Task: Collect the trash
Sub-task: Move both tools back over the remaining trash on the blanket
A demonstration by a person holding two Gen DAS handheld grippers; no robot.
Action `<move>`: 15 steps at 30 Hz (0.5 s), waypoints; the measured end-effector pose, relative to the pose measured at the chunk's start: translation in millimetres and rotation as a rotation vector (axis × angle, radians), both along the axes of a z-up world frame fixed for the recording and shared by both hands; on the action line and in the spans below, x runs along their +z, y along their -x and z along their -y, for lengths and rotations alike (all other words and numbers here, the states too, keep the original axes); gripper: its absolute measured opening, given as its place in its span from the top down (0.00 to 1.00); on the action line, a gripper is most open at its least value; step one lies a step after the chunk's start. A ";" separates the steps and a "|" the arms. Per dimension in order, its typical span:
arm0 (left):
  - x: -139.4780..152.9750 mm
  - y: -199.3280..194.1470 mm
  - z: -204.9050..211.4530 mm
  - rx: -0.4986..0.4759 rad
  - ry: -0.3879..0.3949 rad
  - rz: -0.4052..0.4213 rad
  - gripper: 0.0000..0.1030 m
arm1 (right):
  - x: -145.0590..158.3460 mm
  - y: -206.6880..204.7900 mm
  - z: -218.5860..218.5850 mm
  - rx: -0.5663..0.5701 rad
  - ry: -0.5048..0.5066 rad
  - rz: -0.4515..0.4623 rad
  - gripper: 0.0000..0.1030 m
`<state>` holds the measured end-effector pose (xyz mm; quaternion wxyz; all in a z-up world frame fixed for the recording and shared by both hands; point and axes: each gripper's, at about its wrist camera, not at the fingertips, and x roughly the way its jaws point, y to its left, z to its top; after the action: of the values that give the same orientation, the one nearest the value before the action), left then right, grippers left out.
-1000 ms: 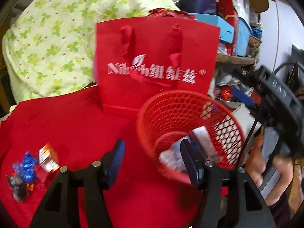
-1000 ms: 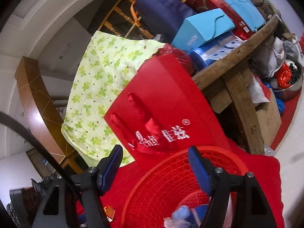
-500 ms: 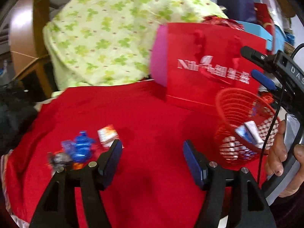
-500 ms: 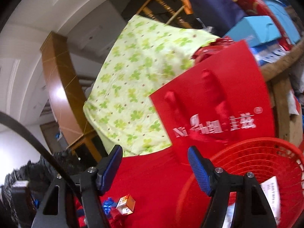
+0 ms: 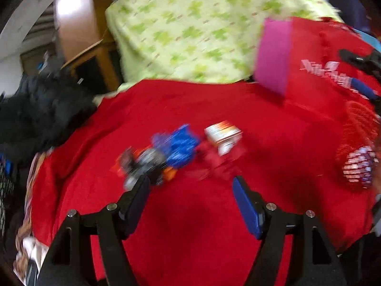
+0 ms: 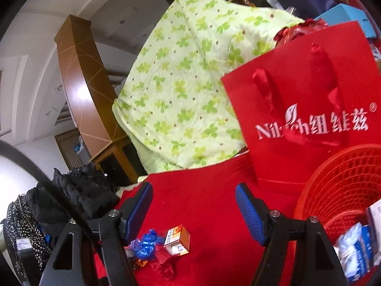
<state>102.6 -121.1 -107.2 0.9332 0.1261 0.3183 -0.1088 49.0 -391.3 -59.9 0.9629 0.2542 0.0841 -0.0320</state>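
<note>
The left gripper (image 5: 190, 202) is spread and empty; its jaws have just been opening. The trash pile (image 5: 176, 150) lies just ahead of it. Next, pinch one piece. The red basket (image 6: 345, 190) sits right of the spread, empty right gripper (image 6: 194, 205).

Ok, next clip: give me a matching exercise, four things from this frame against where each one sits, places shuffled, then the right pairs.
Things:
1. blue foil wrapper
2. small orange-and-white box
3. red mesh basket
4. red gift bag

Places:
A. standing upright behind the basket
B. at the right edge of the red cloth, papers inside
C. lying just right of the blue wrapper
D. in the trash cluster, ahead of the left gripper

Pairs: 1-D, 2-C, 3-B, 4-A
</note>
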 end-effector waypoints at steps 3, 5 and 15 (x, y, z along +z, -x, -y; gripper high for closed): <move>-7.9 -14.6 -29.9 0.089 0.006 -0.028 0.30 | -3.9 -9.2 -7.0 0.018 -0.015 -0.022 0.27; -11.7 -20.1 -44.0 0.129 0.008 -0.035 0.30 | -6.7 -16.2 -12.3 0.031 -0.021 -0.036 0.27; -23.8 -32.9 -85.0 0.202 0.027 -0.054 0.30 | -19.5 -48.3 -50.9 0.120 0.010 -0.113 0.27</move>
<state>135.4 -36.1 -131.0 0.9321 0.0778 0.3531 -0.0218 97.3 -340.4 -79.4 0.9581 0.2416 0.1533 0.0111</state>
